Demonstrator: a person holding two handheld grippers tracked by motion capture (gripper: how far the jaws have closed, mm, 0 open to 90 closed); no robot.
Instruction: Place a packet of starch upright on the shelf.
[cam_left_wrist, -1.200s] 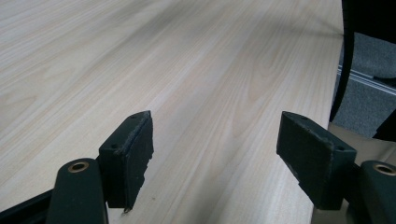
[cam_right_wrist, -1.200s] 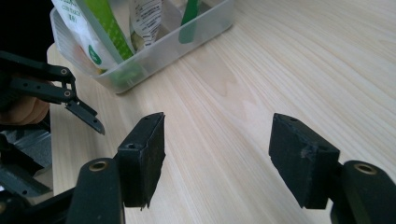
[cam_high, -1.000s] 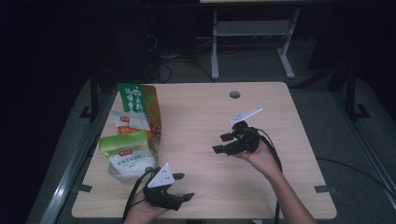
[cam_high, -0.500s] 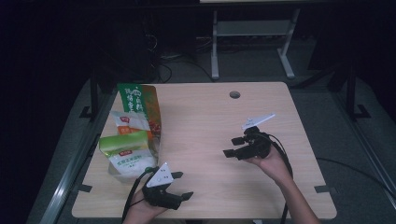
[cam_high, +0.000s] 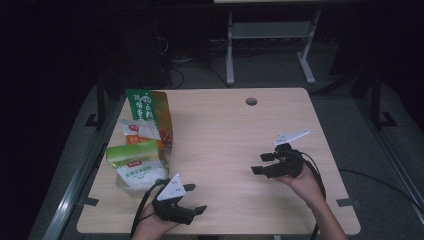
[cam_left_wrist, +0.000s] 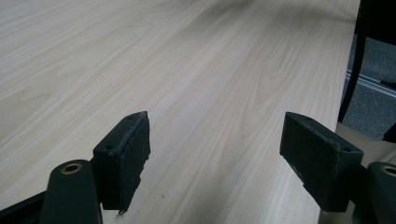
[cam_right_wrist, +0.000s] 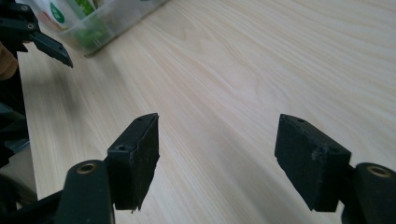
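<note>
Snack packets (cam_high: 140, 150) sit in a clear bin at the worktop's (cam_high: 225, 130) left edge. Left claw (cam_high: 192, 199) just beside them, right claw (cam_high: 262, 164) well apart, both wide open, empty.

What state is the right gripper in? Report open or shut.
Open. The right gripper has its two black jaws spread wide apart with bare table between them, holding nothing.

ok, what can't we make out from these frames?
- Print on the food packets, high view: too small and dim to read.
- Clear bin holding them, high view: its walls barely show against the packets; right gripper view cuts it off at the top edge.
- Room beyond the table, high view: too dark.
- Left hand-held gripper, right gripper view: cropped by the left edge.
</note>
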